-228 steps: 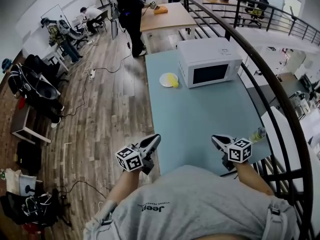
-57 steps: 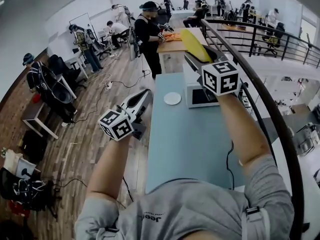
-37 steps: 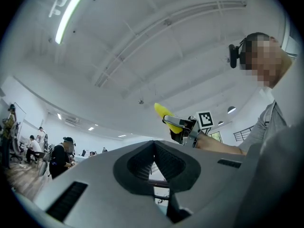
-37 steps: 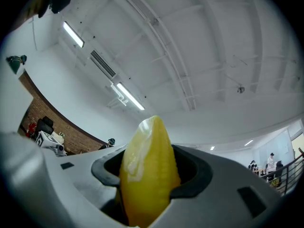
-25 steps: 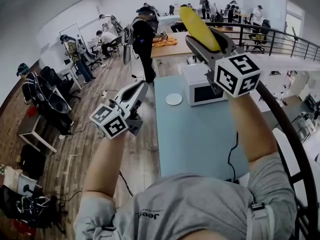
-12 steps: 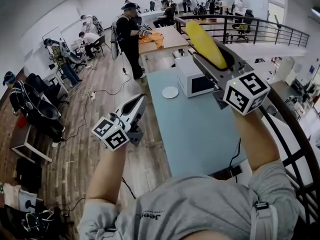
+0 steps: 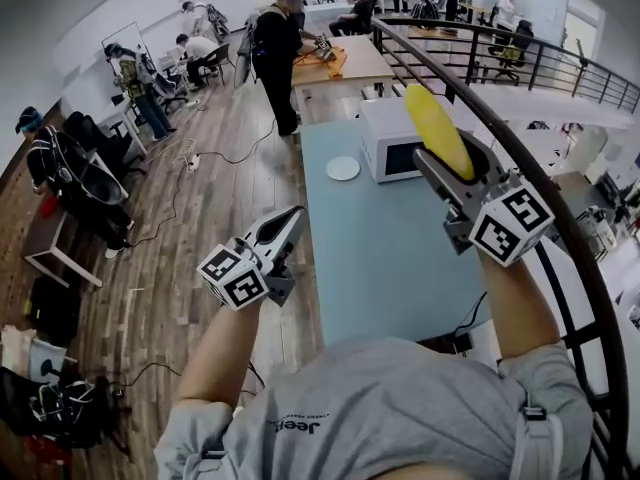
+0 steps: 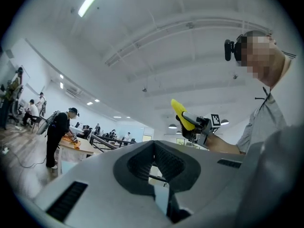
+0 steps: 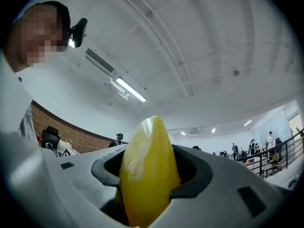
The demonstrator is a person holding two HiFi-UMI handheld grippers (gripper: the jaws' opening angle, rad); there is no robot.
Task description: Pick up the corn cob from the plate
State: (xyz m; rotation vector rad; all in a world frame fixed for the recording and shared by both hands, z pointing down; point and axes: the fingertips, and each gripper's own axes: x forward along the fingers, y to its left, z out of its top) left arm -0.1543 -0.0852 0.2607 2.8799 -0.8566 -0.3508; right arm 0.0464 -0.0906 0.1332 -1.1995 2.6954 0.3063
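Note:
The yellow corn cob (image 7: 437, 130) stands up out of my right gripper (image 7: 452, 171), which is shut on its lower part and held in the air over the right side of the teal table (image 7: 380, 258). In the right gripper view the cob (image 9: 148, 165) fills the space between the jaws. The white plate (image 7: 343, 168) lies bare at the table's far end, left of the microwave (image 7: 388, 138). My left gripper (image 7: 288, 222) hangs beyond the table's left edge, over the wooden floor, shut and holding nothing. In the left gripper view the cob (image 8: 182, 114) and the right gripper (image 8: 197, 126) show ahead.
A curved black railing (image 7: 520, 158) runs along the table's right side. A person (image 7: 277, 53) stands at a wooden table (image 7: 345, 63) beyond the far end. Chairs, bags and cables lie on the wooden floor (image 7: 180, 248) at the left.
Both grippers have come down. The right one has brought the corn cob from high up in front of me to lower over the table's right side. The plate lies where it was.

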